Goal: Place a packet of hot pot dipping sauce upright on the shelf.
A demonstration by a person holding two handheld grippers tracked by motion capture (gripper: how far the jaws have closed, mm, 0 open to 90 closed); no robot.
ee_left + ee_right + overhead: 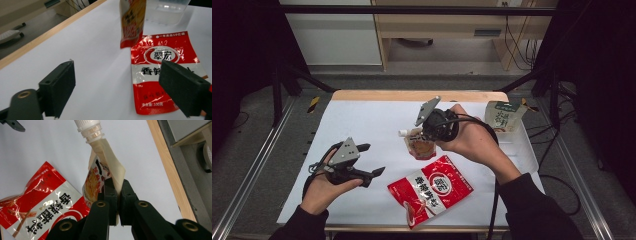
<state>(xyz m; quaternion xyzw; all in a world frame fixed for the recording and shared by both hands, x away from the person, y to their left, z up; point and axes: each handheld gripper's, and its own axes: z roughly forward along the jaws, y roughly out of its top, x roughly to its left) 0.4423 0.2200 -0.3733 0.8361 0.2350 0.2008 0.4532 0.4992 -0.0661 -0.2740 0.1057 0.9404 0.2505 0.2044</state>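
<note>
My right gripper is shut on the side seam of a spouted food pouch and holds it above the white table cover. In the right gripper view the jaws pinch the pouch edge, with its white screw cap pointing away. A red snack bag lies flat near the front edge. My left gripper hovers left of that bag, open and holding nothing. Beyond its wide-set jaws, the left gripper view has the red bag and the hanging pouch.
A clear plastic bin sits at the table's right side, with a green-and-white carton standing at its far end. The white cover ends at a wooden edge at the back. Metal frame rails run along both sides.
</note>
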